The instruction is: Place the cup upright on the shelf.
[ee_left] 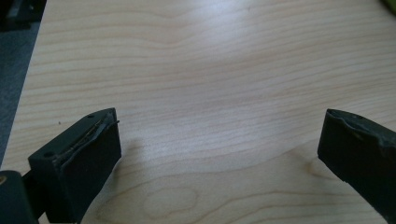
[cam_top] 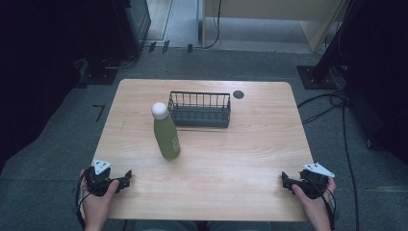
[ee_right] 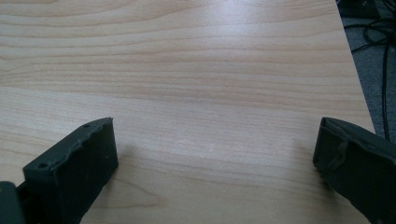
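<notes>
left claw (cam_top: 126,177), right claw (cam_top: 285,181): both spread, empty | smooth green bottle (cam_top: 166,132) | wire basket (cam_top: 199,109) | woodgrain table (cam_top: 216,159)

left gripper (cam_top: 126,179) agape, right gripper (cam_top: 285,181) agape

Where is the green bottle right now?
In the high view, the green bottle stands left of centre on the table, just beside the wire basket's left front corner.

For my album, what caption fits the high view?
Green bottle beside a wire basket on a table, both grippers waiting open.
</notes>
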A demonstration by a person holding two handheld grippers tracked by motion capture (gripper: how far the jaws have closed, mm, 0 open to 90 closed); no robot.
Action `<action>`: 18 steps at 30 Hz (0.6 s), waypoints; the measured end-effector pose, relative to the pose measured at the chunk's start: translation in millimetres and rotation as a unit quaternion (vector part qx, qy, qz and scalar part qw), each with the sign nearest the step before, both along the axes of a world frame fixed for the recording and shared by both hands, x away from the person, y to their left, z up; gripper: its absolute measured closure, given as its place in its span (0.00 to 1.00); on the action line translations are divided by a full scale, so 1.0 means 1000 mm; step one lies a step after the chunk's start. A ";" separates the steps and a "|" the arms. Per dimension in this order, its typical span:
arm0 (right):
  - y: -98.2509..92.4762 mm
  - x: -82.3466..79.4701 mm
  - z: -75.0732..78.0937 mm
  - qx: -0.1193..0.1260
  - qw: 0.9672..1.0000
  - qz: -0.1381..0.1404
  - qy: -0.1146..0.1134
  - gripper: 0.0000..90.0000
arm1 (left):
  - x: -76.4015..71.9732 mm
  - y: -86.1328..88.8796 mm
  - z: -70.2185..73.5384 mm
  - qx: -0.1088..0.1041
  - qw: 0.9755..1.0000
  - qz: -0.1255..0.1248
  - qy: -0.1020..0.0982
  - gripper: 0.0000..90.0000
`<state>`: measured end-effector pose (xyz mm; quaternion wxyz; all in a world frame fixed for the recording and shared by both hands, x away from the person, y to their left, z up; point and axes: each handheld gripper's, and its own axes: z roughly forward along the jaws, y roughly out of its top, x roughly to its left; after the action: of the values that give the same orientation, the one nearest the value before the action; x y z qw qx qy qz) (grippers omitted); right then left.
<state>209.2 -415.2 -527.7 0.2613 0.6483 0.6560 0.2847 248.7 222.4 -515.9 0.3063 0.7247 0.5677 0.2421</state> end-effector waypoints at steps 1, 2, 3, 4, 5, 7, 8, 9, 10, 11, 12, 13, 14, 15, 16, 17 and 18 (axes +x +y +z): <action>0.000 0.000 0.000 0.000 1.000 0.000 0.000 0.00 | 0.000 0.000 0.000 0.000 1.000 -0.001 -0.003 0.00; 0.000 0.000 0.000 0.000 1.000 0.000 0.000 0.00 | 0.000 0.000 0.001 0.000 1.000 -0.001 -0.004 0.00; 0.000 0.000 0.000 0.000 1.000 0.000 0.000 0.00 | -0.001 0.000 0.001 -0.001 1.000 -0.002 -0.004 0.00; 0.000 0.000 0.000 0.000 1.000 0.000 0.000 0.00 | -0.001 0.000 0.001 -0.001 1.000 -0.002 -0.004 0.00; 0.000 0.000 0.000 0.000 1.000 0.000 0.000 0.00 | -0.001 -0.001 0.002 -0.002 1.000 -0.004 -0.004 0.00; 0.001 0.001 0.000 0.000 1.000 -0.005 0.000 0.00 | -0.002 -0.004 0.005 -0.018 1.000 -0.013 -0.013 0.00; 0.001 0.001 0.000 0.000 1.000 -0.007 0.000 0.00 | -0.003 -0.006 0.007 -0.023 0.999 -0.016 -0.019 0.00; 0.001 0.001 0.000 0.000 1.000 -0.008 0.000 0.00 | -0.004 -0.008 0.010 -0.024 0.999 -0.019 -0.024 0.00; 0.001 0.001 0.000 0.000 1.000 -0.008 0.000 0.00 | -0.005 -0.010 0.013 -0.028 0.999 -0.021 -0.029 0.00; 0.001 0.001 0.000 0.000 1.000 -0.008 0.000 0.00 | -0.005 -0.011 0.015 -0.031 0.999 -0.022 -0.031 0.00; 0.001 0.001 0.000 0.000 1.000 -0.008 0.000 0.00 | -0.006 -0.013 0.018 -0.036 0.998 -0.024 -0.036 0.00; 0.001 0.001 0.000 0.000 1.000 -0.008 0.000 0.00 | -0.006 -0.014 0.020 -0.038 0.998 -0.024 -0.040 0.00; 0.001 0.001 0.000 0.000 1.000 -0.008 0.000 0.00 | -0.006 -0.017 0.023 -0.043 0.998 -0.025 -0.043 0.00; 0.001 0.001 0.000 0.000 1.000 -0.008 0.000 0.00 | -0.006 -0.019 0.025 -0.050 0.997 -0.025 -0.047 0.00; 0.001 0.001 0.000 0.000 1.000 -0.008 0.000 0.00 | -0.007 -0.020 0.027 -0.054 0.997 -0.029 -0.050 0.00; 0.001 0.001 0.000 0.000 1.000 -0.008 0.000 0.00 | -0.007 -0.021 0.029 -0.062 0.996 -0.032 -0.057 0.00; 0.001 0.001 0.000 0.000 1.000 -0.008 0.000 0.00 | -0.007 -0.022 0.030 -0.065 0.996 -0.033 -0.060 0.00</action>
<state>209.9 -414.0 -527.7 0.2632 0.6534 0.6510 0.2829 241.6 200.0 -485.6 0.3938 0.7061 0.5386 0.2373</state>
